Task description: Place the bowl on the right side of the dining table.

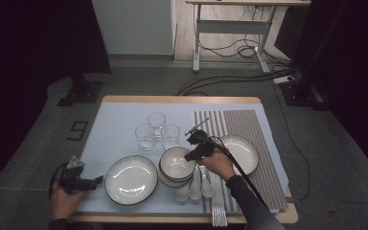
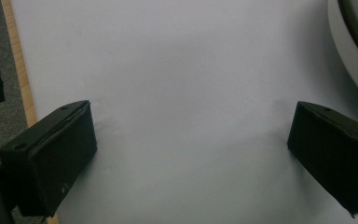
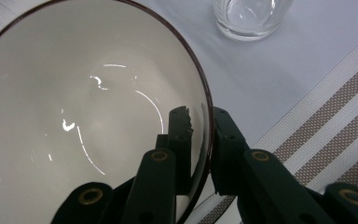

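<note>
A white bowl with a dark rim [image 1: 176,163] tops a short stack of bowls at the middle of the table. My right gripper [image 1: 190,156] is shut on that bowl's right rim. In the right gripper view one jaw is inside the bowl [image 3: 84,116] and the other outside, so the gripper [image 3: 203,126] pinches the wall. My left gripper [image 1: 98,181] rests low at the table's left front, beside a white plate [image 1: 131,179]. It [image 2: 191,144] stands open over the bare light blue mat [image 2: 182,70], with the plate's edge [image 2: 354,51] to its right.
Three clear glasses [image 1: 156,129] stand behind the bowls; one glass [image 3: 251,16] is just beyond the held bowl. A second plate [image 1: 242,153] lies on the striped mat [image 1: 249,124] at right. White spoons [image 1: 195,187] lie in front of the bowls.
</note>
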